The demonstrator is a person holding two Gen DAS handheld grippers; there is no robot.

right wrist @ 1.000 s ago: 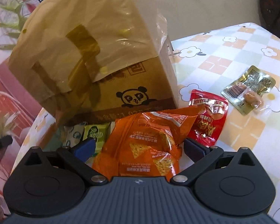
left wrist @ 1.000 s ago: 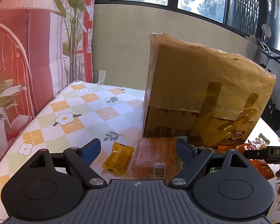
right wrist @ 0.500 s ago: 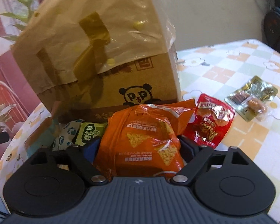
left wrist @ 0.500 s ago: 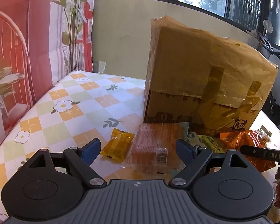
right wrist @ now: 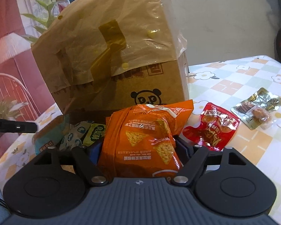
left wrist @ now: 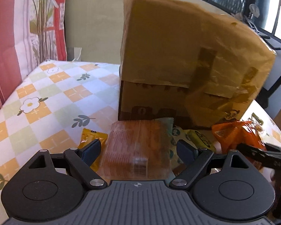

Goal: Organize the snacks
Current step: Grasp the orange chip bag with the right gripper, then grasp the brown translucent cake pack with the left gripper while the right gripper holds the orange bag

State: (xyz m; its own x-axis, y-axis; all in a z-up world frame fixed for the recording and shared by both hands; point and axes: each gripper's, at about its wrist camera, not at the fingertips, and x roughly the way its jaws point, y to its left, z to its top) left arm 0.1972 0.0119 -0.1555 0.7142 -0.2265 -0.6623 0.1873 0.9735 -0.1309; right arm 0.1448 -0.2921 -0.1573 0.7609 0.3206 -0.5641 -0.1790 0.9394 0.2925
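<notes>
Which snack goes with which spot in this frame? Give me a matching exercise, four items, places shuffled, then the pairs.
Things:
1. orange chip bag
2. red pouch
3. clear cracker pack
4. yellow candy packet

Places:
A. between the left gripper's open fingers
B. between the right gripper's fingers
C. on the tablecloth right of the chip bag
D. beside the left gripper's left finger, partly behind it

Pairs: 1-B, 2-C, 3-A, 4-D
</notes>
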